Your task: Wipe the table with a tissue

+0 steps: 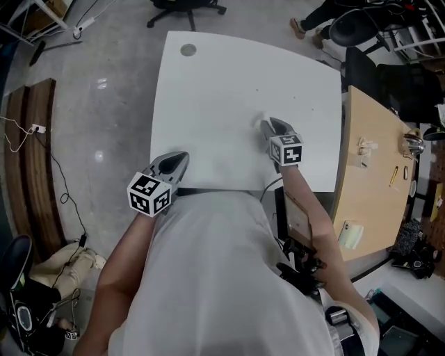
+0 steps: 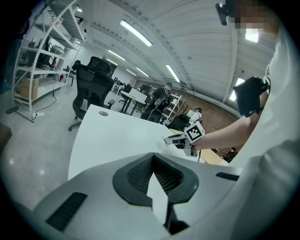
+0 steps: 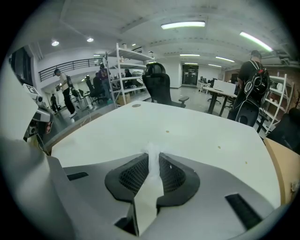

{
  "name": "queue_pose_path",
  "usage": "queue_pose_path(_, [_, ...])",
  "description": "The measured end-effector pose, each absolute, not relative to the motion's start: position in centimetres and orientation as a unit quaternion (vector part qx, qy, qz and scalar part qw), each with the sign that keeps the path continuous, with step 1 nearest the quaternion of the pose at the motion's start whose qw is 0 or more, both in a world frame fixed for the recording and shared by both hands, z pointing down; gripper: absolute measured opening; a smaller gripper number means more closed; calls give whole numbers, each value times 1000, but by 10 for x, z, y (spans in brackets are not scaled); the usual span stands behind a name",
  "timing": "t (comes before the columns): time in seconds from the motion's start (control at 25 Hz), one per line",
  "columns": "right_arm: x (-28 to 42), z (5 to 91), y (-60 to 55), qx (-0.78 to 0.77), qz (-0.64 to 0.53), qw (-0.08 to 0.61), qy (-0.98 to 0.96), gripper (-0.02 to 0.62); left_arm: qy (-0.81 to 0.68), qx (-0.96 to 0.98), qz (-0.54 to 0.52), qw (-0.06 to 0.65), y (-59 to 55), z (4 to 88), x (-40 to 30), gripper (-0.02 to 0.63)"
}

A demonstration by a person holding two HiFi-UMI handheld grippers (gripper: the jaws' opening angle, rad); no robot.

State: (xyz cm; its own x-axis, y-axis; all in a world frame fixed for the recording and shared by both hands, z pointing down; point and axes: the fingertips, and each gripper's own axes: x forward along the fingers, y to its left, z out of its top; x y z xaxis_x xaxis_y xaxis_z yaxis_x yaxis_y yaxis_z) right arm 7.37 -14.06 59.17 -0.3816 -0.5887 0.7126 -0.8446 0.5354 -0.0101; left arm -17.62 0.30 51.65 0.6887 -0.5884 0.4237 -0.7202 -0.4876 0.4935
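Note:
A white tissue point(image 1: 263, 118) point(image 3: 153, 151) is pinched in my right gripper point(image 1: 268, 125) point(image 3: 153, 157), which is shut on it; a small tuft sticks out past the tips, just over the white table point(image 1: 222, 76) point(image 3: 197, 136). The right gripper points down over the table's near right part. In the left gripper view it point(image 2: 174, 139) shows from the side with the tissue point(image 2: 161, 142) at its tip. My left gripper point(image 1: 182, 158) point(image 2: 153, 155) hovers at the table's near edge, to the left. Its tips meet and hold nothing.
A round cable hole point(image 1: 188, 49) lies at the table's far left corner, and small specks point(image 3: 166, 131) dot the top. A wooden desk point(image 1: 368, 181) with small items adjoins on the right. A black office chair point(image 1: 188, 8) stands beyond the far edge.

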Motion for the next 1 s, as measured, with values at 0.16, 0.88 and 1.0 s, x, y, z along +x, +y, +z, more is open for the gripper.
queue_pose_path(0.16, [91, 597, -151, 439, 192, 331, -812, 63, -388, 854, 102, 331, 4, 512, -158, 8])
queue_pose_path(0.88, [79, 608, -252, 375, 99, 390, -835, 63, -444, 819, 99, 349, 16, 500, -137, 8])
queue_pose_path(1.0, [77, 617, -259, 372, 86, 413, -827, 63, -449, 814, 99, 355, 18, 504, -137, 8])
